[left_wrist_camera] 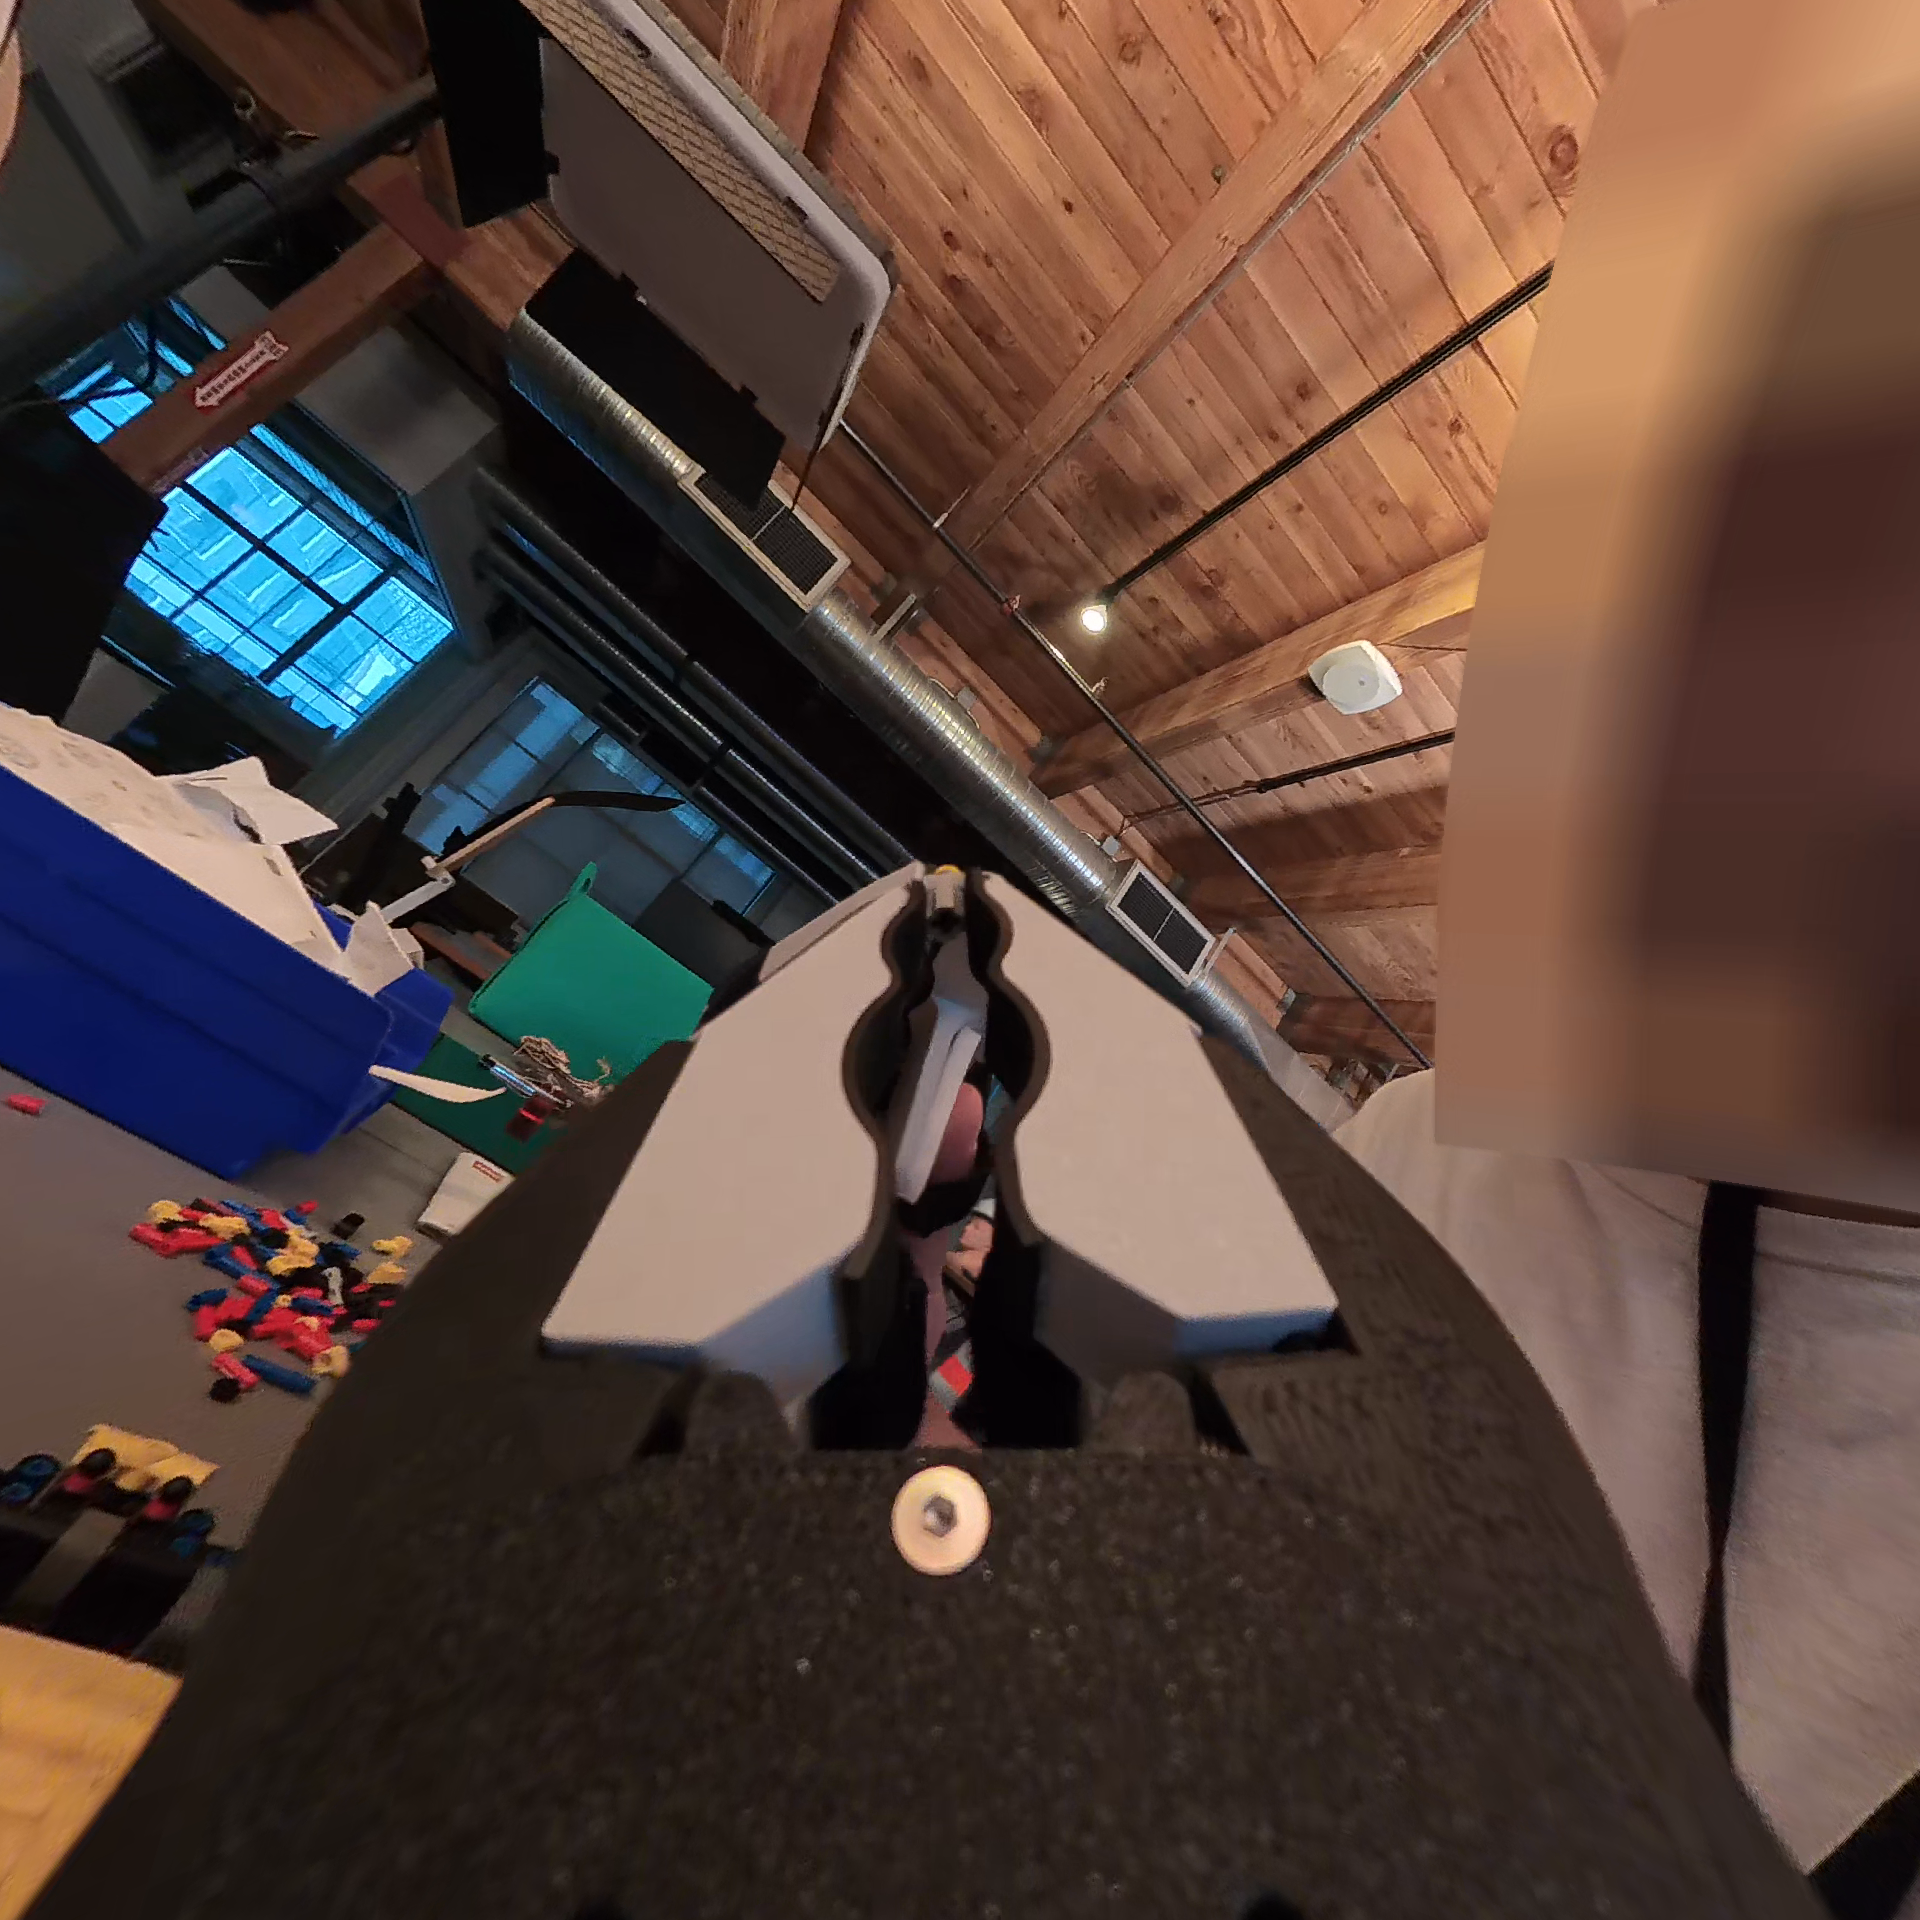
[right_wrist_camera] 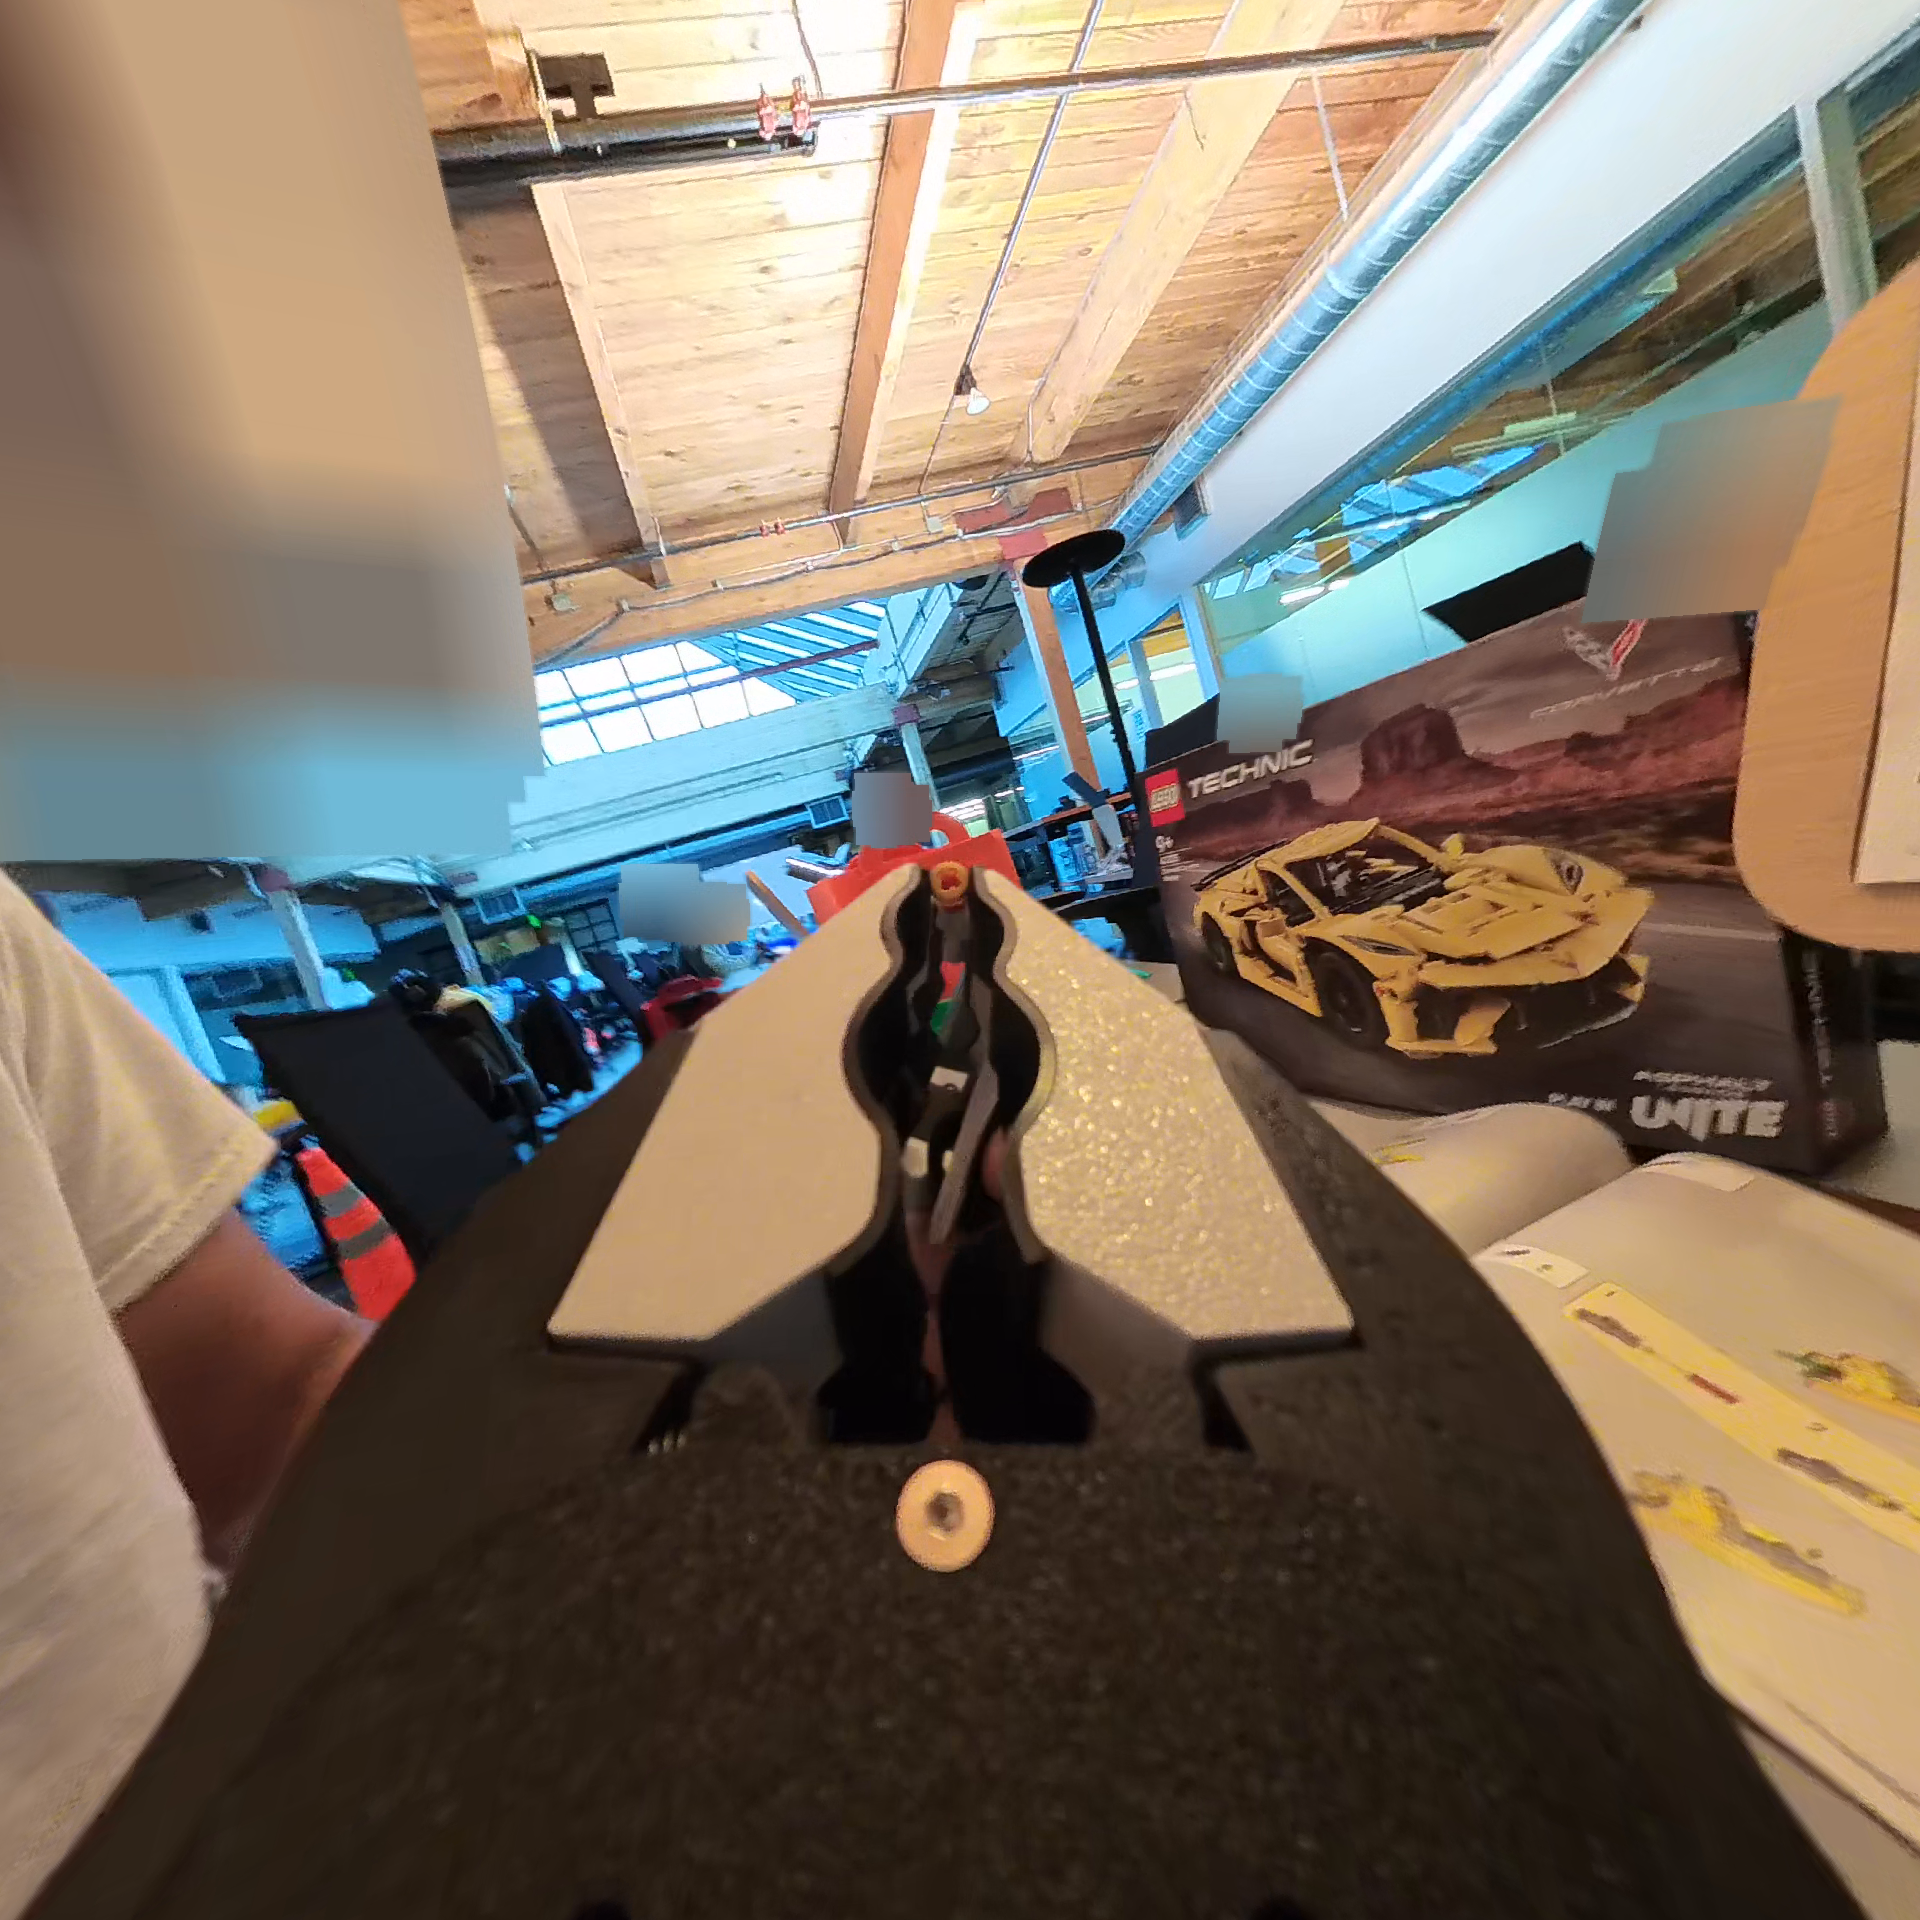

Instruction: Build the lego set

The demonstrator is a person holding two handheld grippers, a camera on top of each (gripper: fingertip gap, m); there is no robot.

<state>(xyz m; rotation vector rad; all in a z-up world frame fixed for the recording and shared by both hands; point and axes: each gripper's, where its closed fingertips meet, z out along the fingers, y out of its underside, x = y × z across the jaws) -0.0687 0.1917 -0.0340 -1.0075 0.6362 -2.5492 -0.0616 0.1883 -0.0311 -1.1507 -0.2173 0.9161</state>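
Both grippers are raised and tilted up toward the wooden ceiling. My left gripper is shut on a small lego piece with a yellow tip, pinched at the fingertips. My right gripper is shut on a small lego piece with an orange-yellow round end and a dark grey part running down between the fingers. A pile of loose red, blue, yellow and black lego pieces lies on the grey table at the left. A partly built yellow and black assembly sits nearer the left edge.
A blue bin with papers and a green bag stand behind the pile. The lego box with a yellow car picture stands at the right, with an open instruction booklet in front. A person in a white shirt is close by. Both grippers' tips are close together, under 4 cm apart.
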